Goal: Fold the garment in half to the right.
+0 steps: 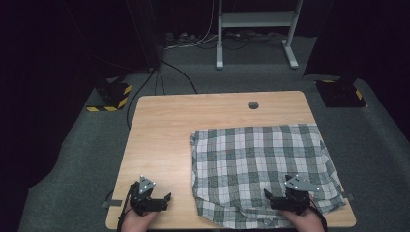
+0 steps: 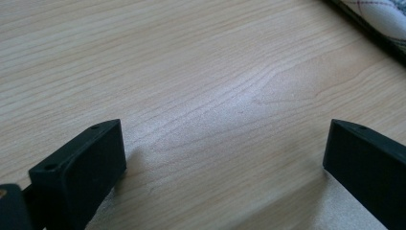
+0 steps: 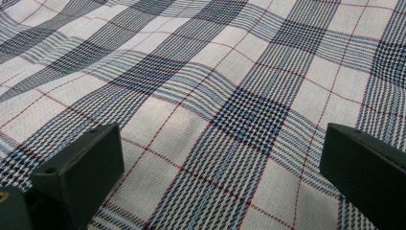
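Note:
A plaid cloth [image 1: 258,164] in white, dark blue and thin red lines lies spread over the right half of the wooden table [image 1: 159,140]. My right gripper [image 1: 289,195] rests low over its near edge, jaws wide open, with the plaid cloth [image 3: 225,110] lying flat under them and nothing between them. My left gripper [image 1: 155,198] sits near the table's front left corner, open over bare wood [image 2: 191,81]. A corner of the cloth [image 2: 383,19] shows at the upper right of the left gripper view.
A round cable hole [image 1: 253,105] sits near the table's far edge. Beyond the table stand a white desk frame [image 1: 256,29], floor cables [image 1: 164,72] and two black bases with yellow-black tape [image 1: 112,96].

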A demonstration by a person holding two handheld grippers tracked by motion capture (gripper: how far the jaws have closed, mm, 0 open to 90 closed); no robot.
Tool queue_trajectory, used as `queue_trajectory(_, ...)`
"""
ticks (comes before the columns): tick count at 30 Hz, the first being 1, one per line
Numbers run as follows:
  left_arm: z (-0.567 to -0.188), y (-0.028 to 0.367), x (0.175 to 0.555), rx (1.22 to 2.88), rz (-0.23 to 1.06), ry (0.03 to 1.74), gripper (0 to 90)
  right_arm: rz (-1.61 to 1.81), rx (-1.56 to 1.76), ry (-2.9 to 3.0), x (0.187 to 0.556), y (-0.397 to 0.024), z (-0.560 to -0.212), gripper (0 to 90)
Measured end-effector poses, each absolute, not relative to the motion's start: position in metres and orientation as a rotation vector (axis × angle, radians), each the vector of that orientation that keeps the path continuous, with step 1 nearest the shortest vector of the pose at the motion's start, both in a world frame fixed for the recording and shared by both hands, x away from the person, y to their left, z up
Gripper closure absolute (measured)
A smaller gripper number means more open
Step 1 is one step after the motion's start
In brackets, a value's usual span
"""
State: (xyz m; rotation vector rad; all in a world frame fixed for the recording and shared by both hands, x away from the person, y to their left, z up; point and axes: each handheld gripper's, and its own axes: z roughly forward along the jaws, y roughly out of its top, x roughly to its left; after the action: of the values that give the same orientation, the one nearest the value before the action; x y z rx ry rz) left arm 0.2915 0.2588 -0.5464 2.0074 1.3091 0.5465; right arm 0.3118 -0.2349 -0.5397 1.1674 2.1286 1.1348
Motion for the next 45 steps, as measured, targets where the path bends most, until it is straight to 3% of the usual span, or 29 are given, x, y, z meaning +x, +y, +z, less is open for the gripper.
queue_trajectory(19, -0.539, 0.253, 0.294, 1.970, 0.541, 1.211, 2.3, 1.124, 1.105, 2.150, 0.309, -0.231, -0.540, 1.8)
queue_trajectory(23, -0.538, 0.249, 0.305, 1.941, 0.473, 1.216, 2.3, 1.127, 1.106, 2.138, 0.309, -0.232, -0.540, 1.6)
queue_trajectory(45, -0.526, 0.205, 0.366, 1.957, 0.449, 1.160, 1.6, 1.079, 1.096, 2.150, 0.309, -0.228, -0.541, 1.2)
